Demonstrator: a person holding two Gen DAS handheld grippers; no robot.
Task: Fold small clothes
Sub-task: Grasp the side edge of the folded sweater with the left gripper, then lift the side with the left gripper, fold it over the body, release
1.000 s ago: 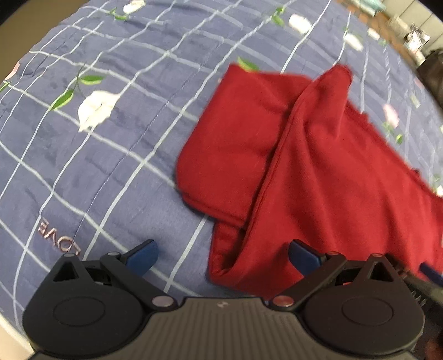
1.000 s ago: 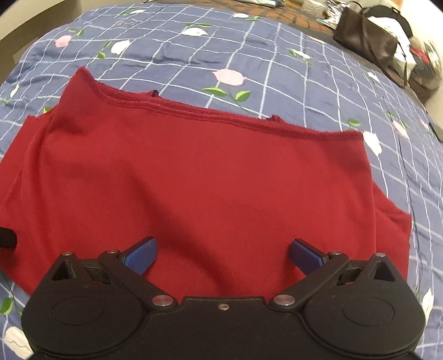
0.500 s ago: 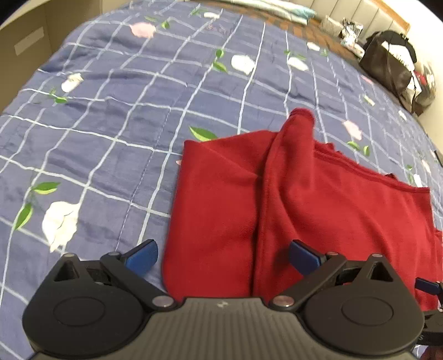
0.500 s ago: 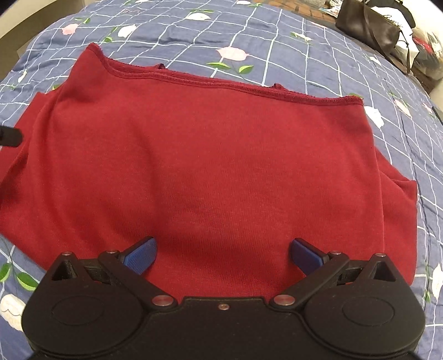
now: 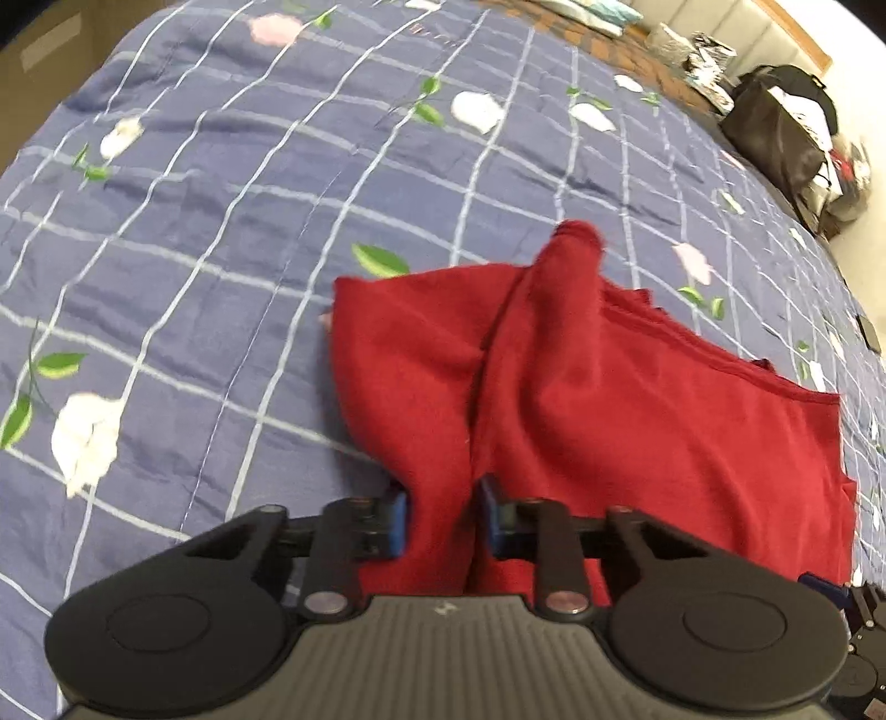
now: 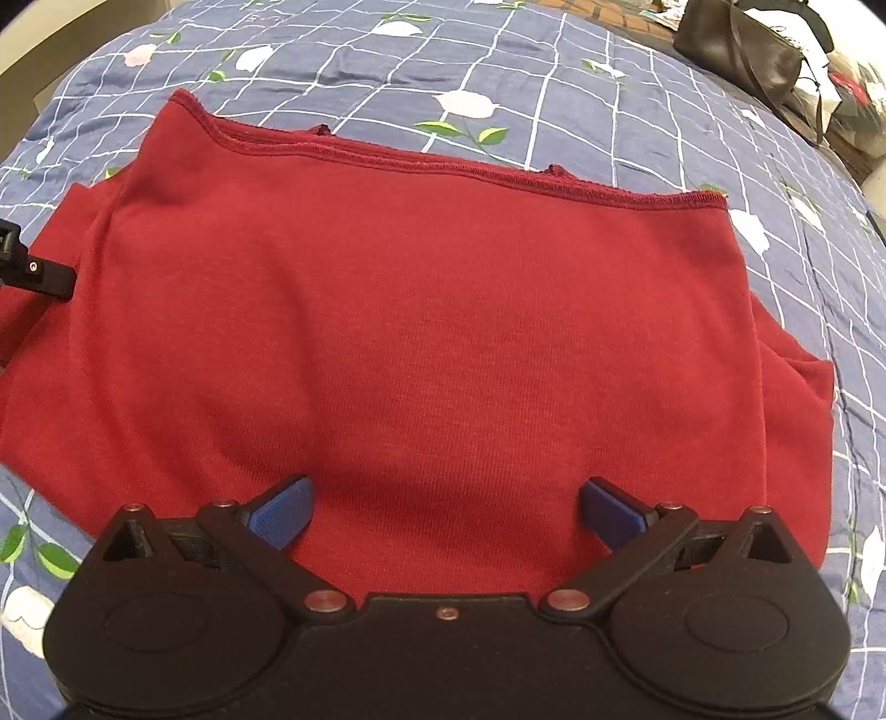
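Item: red garment (image 6: 432,332), lying spread on the blue checked bedspread (image 5: 221,249) with its stitched hem (image 6: 443,166) at the far side. From the right wrist view we see it mostly flat, with one side flap lying out to the right.

Left gripper (image 5: 440,515): we have it clenched on a bunched fold at the garment's near left edge; a ridge of cloth runs up and away from the blue pads (image 5: 396,518).

Right gripper (image 6: 446,509): released, fingers spread wide, hovering over the near middle of the garment with nothing between them.

Step in hand: we judge this to be an early fold, taking up the left side to bring it across the body.

Next move calls for: carrying the pinched edge over toward the right while keeping it taut, with the right gripper free to pin or smooth the middle so the layer beneath does not drag.

Also present: dark bag (image 6: 742,50) beyond the bed.
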